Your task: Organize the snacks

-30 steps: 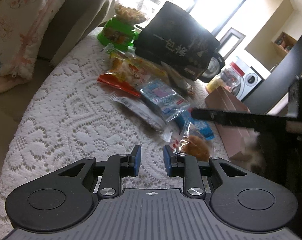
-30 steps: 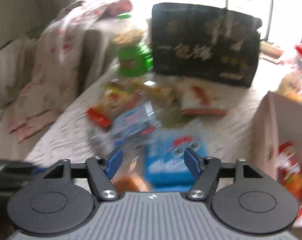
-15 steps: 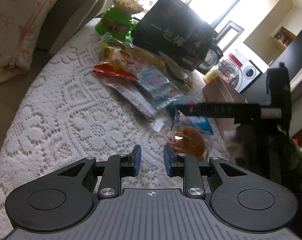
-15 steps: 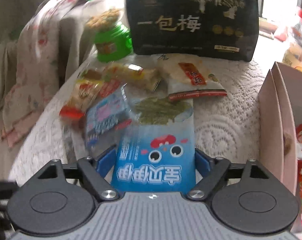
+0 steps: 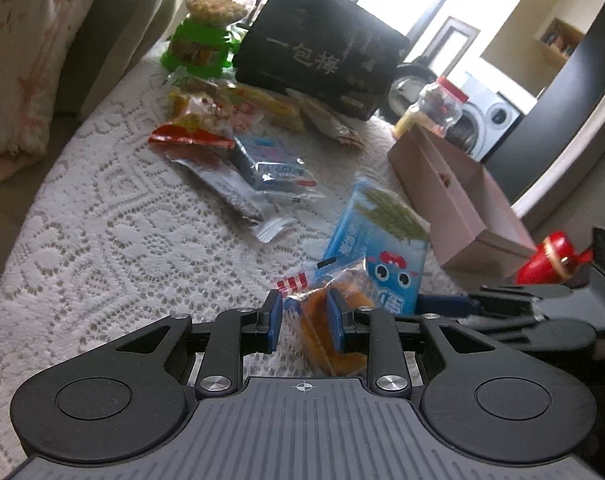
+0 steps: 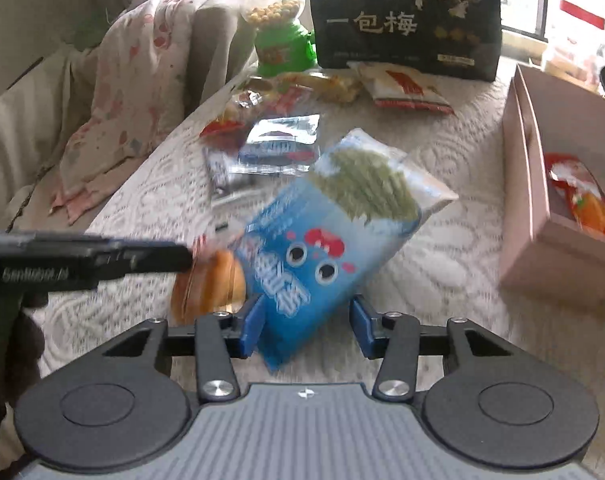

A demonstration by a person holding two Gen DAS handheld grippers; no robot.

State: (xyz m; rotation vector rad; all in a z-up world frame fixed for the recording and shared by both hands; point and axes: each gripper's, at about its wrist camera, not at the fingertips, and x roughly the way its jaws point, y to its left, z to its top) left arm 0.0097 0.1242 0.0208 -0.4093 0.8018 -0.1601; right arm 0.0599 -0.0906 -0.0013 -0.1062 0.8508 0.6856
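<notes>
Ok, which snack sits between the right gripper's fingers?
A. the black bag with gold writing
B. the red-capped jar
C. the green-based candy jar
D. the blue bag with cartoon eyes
D: in the right wrist view the blue bag stands tilted between the right gripper's fingers.

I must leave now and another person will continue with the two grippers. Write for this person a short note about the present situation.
Left hand-held gripper: shut on the orange snack pack.
Right hand-held gripper: jaws have just been closing around the blue snack bag, which is tilted; whether both pads press on it is unclear.
Pink box at the right: some red and orange packs are already inside.
Left to do: put the two packs into the box, then the loose packs on the lace tablecloth before the black bag and green candy dispenser.
</notes>
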